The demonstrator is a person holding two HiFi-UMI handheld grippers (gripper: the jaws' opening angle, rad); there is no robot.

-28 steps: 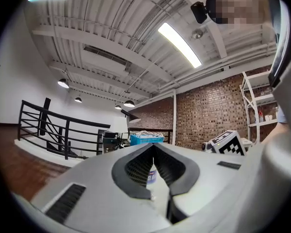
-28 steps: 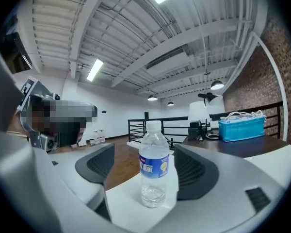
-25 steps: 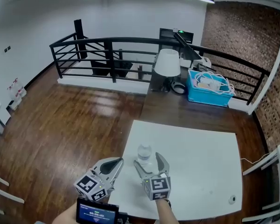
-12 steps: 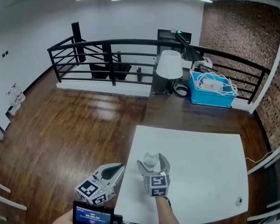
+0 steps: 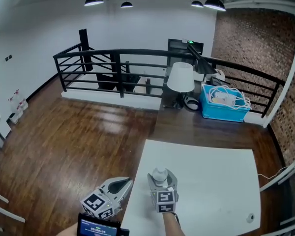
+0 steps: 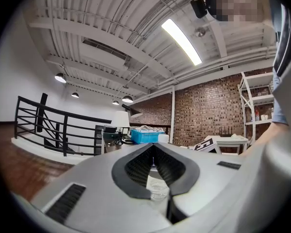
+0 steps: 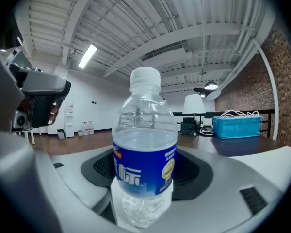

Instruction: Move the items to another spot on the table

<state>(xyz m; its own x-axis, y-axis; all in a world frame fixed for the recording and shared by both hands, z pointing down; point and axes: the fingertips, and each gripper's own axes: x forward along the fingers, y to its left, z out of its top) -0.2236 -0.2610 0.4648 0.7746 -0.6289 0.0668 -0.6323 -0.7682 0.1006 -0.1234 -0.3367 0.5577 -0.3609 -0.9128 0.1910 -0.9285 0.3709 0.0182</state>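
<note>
A clear water bottle [image 5: 160, 174] with a white cap and blue label stands at the near left of the white table [image 5: 211, 181]. My right gripper [image 5: 161, 180] is around it, its jaws closing, and the dark pads touch the bottle's sides. In the right gripper view the bottle [image 7: 144, 149] fills the gap between the jaws of the right gripper [image 7: 145, 171]. My left gripper [image 5: 122, 183] hovers just off the table's left edge, level with the bottle, its fingers together. Nothing is held in the left gripper [image 6: 153, 145], whose tips meet in its own view.
A small round object [image 5: 250, 218] lies near the table's front right corner. Beyond the white table is a dark desk [image 5: 187, 124] with a white lamp [image 5: 180, 77] and a blue bin [image 5: 225, 102] of cables. A black railing [image 5: 118, 58] runs behind. A small screen [image 5: 94, 227] sits below the left gripper.
The right gripper has moved forward around the bottle and its jaws have narrowed onto it. The left gripper has stayed shut beside the table's edge.
</note>
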